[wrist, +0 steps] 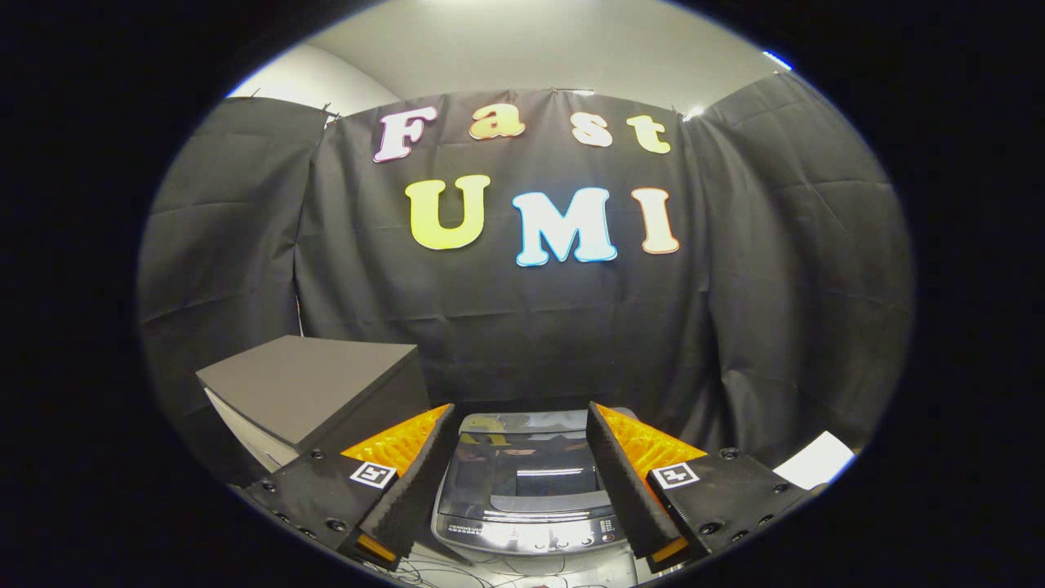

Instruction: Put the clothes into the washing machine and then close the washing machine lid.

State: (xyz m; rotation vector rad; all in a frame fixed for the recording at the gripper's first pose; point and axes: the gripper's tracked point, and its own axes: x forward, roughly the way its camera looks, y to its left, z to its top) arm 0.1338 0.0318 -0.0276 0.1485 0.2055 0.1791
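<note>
A small top-loading washing machine [526, 490] stands below and ahead, seen between my two fingers. Its dark glass lid [526, 469] lies flat and shut, with the control panel [531, 535] along the near edge. My gripper [520, 420] hangs above the machine, open wide, with nothing between its fingers. No clothes are visible from here.
A dark grey box [314, 388] with a flat top stands to the left of the machine, beyond the left finger. A white sheet [816, 460] lies at the right, past the right finger. Black cloth walls close the booth behind. Thin cables [457, 572] lie on the floor in front of the machine.
</note>
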